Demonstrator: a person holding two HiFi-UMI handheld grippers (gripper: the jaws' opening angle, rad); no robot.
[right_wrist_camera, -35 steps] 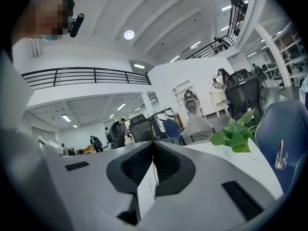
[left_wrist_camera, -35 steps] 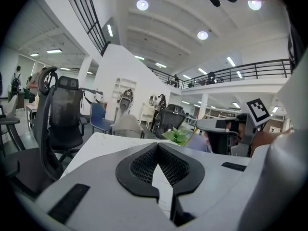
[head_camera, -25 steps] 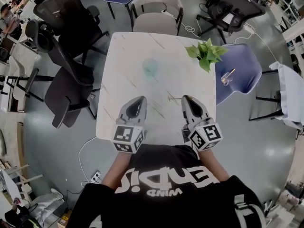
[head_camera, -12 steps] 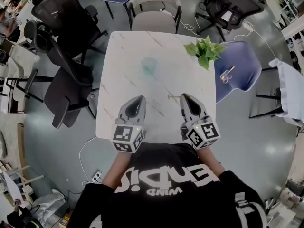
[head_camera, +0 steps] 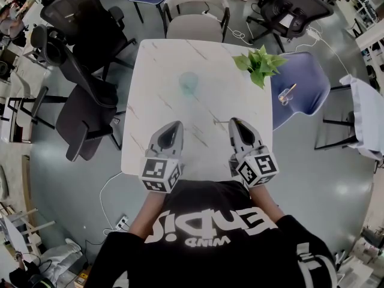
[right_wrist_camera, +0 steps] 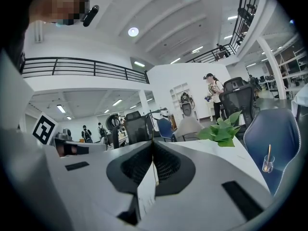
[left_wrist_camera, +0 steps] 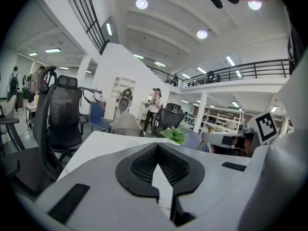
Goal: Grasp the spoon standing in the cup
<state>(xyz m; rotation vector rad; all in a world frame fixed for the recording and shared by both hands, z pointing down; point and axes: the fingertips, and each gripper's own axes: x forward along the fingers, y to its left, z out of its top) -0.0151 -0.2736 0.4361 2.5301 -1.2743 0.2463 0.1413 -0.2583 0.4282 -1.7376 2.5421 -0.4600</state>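
Observation:
A small clear cup (head_camera: 286,99) with a thin spoon (head_camera: 290,91) standing in it sits on the seat of a blue chair (head_camera: 306,89), right of the white table (head_camera: 162,59). In the right gripper view the cup (right_wrist_camera: 267,165) and spoon (right_wrist_camera: 269,151) show at the far right, well away from the jaws. My left gripper (head_camera: 175,125) (left_wrist_camera: 157,145) and right gripper (head_camera: 234,123) (right_wrist_camera: 153,142) hover side by side over the near part of the table. Both are shut and hold nothing.
A pale green translucent cup (head_camera: 189,84) stands mid-table. A leafy plant (head_camera: 260,65) (right_wrist_camera: 222,129) sits at the table's far right corner, between my right gripper and the chair. A thin short stick-like thing (head_camera: 219,123) lies just left of the right gripper. Office chairs (head_camera: 90,107) ring the table.

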